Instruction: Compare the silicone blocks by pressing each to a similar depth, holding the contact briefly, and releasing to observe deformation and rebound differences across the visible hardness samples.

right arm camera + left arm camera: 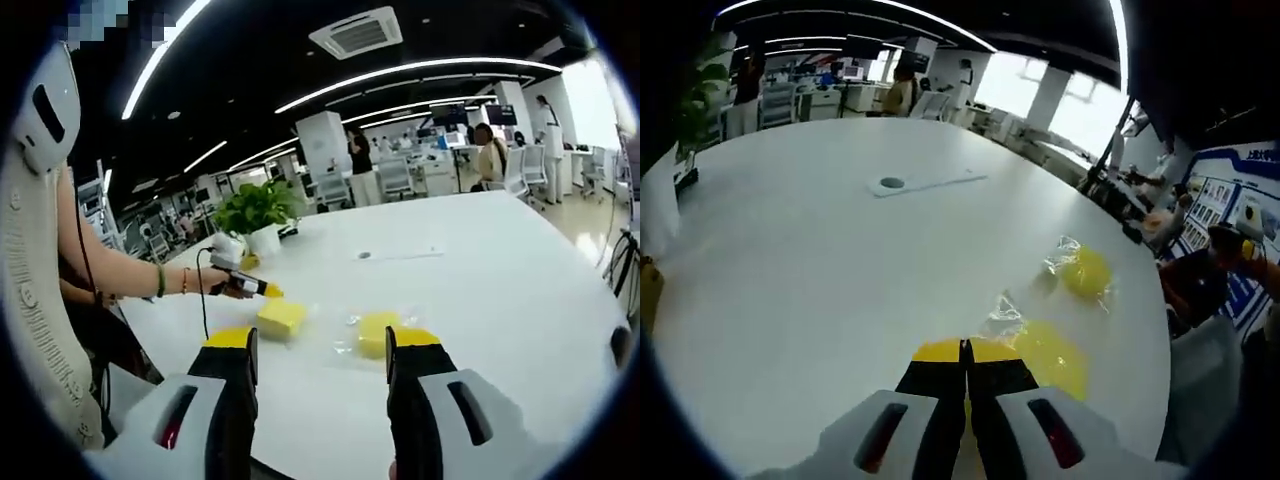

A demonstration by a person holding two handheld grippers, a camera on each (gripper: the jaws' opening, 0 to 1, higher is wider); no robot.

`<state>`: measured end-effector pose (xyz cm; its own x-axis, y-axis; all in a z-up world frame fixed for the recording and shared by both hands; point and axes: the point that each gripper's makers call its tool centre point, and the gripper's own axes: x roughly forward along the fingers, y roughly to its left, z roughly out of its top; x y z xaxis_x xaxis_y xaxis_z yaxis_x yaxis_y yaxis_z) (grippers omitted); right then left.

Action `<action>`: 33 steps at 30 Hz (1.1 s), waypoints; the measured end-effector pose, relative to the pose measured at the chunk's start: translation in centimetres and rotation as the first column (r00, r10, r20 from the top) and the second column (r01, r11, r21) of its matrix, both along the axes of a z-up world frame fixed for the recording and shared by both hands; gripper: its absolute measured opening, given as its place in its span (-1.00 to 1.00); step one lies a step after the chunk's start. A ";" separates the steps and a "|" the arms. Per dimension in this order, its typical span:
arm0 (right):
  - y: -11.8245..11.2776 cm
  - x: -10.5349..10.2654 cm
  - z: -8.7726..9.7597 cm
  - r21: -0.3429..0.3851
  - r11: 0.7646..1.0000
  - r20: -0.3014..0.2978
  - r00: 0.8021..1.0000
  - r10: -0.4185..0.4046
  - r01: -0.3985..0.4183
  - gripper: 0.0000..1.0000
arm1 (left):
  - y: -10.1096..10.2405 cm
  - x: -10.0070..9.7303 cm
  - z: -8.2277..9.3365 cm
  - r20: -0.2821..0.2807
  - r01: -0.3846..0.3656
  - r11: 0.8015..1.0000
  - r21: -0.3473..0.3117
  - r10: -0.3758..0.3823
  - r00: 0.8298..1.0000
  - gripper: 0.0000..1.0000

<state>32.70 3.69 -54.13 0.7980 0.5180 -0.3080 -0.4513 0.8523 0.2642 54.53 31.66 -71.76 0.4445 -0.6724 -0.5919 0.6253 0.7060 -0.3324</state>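
With the left claw (965, 352) closed and empty, its tips on the yellow silicone block (940, 350) directly beneath, press straight down, while the wide-open right claw (320, 345) hangs back above the tabletop (500, 270).

Two silicone blocks (281, 318) (377, 331) side by side on table (500, 270) — potted plant (256, 215) behind.

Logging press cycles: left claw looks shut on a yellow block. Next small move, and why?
Probably ease the left claw straight up to release: it's shut, tips on the yellow block. The right claw is open and apart, aimed between it and the bagged block.
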 end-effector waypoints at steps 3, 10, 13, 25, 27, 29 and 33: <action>0.1 0.1 -0.1 0.011 1.000 -0.004 1.000 -0.005 0.005 -0.06 | 0.4 0.0 -0.5 -0.005 -0.002 1.000 0.005 0.003 1.000 -1.00; 0.6 0.5 -0.1 0.012 1.000 0.005 1.000 -0.001 0.001 -0.08 | 1.0 -0.2 -1.0 -0.011 -0.016 1.000 0.007 0.016 1.000 -1.00; 0.7 0.5 0.2 0.012 1.000 0.016 1.000 0.003 -0.003 -0.09 | 0.9 -0.7 -0.7 0.002 -0.022 1.000 0.006 0.022 1.000 -1.00; 0.4 -0.4 1.4 0.021 0.999 0.050 0.998 0.030 -0.031 -0.09 | 3.8 -2.9 2.0 0.129 -0.115 0.977 0.177 0.093 0.987 -0.22; 0.2 -0.7 1.6 0.024 0.999 0.059 0.998 0.036 -0.037 -0.09 | 4.0 -4.0 2.8 0.133 -0.126 0.974 0.187 0.102 0.986 -0.14; 0.1 -1.0 1.8 0.026 0.999 0.068 0.997 0.042 -0.043 -0.09 | 4.2 -5.2 3.9 0.156 -0.142 0.973 0.179 0.114 0.981 -0.04; -0.1 -1.6 2.2 0.030 0.998 0.083 0.995 0.061 -0.063 -0.09 | 4.2 -7.4 5.9 0.178 -0.171 0.973 0.154 0.143 0.974 -0.04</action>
